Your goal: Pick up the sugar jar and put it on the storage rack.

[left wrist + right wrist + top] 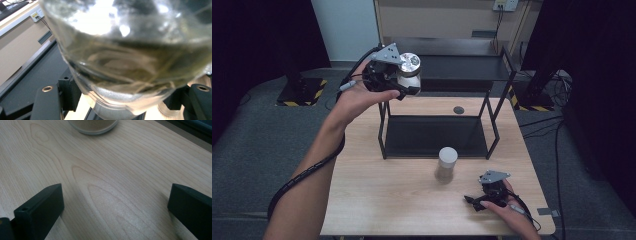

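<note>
My left gripper [404,87] is raised beside the top left corner of a black two-level shelf rack [437,75], shut on a clear jar [409,70] with a shiny lid. In the left gripper view the jar [130,57] is held between the jaws, its glass showing greenish-brown contents. A second jar [446,163] with a white lid and tan contents stands on the wooden table [377,200] in front of the rack. My right gripper [472,201] rests low at the table's front right, open, jaws wide apart over bare wood, with the second jar's base [93,126] ahead of it.
A small dark round disc [458,109] lies on the table behind the rack's lower shelf [434,135]. The rack's top shelf [462,67] is bare. Cables [557,85] run on the floor at the right, and a wall socket [37,15] sits above the back counter.
</note>
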### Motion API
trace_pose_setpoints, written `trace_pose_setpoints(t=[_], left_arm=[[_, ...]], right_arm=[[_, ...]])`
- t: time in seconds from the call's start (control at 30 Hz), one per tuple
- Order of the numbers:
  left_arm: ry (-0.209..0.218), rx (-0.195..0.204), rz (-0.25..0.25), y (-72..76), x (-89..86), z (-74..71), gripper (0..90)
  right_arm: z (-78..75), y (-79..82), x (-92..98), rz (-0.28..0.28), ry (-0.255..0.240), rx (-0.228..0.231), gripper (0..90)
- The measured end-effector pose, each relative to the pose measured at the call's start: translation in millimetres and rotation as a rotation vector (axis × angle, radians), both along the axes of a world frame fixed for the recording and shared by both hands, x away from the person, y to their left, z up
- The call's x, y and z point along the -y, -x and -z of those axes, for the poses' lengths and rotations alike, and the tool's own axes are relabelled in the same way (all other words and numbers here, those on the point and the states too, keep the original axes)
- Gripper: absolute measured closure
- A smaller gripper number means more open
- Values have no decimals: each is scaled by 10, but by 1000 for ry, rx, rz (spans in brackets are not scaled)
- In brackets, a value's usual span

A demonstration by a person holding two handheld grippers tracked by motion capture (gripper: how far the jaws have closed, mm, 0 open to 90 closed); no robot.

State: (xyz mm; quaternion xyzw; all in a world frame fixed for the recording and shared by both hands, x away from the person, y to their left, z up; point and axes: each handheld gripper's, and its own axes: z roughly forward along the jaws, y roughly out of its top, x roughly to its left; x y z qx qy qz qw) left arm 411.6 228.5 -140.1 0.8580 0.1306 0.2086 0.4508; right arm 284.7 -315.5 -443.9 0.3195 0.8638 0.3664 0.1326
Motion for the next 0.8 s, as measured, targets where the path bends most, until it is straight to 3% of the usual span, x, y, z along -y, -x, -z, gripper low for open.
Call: trace_pose_setpoints(t=[0.33,0.57,0.8], left_arm=[[0,-3,-85,-38,188,-88,302],[-3,-5,-197,-69,362,-154,302],[-6,3,-267,-132,502,-169,302]], right_arm=[[0,0,0,0,0,0,10],[0,0,0,0,0,0,10],[0,1,0,1,0,1,10]])
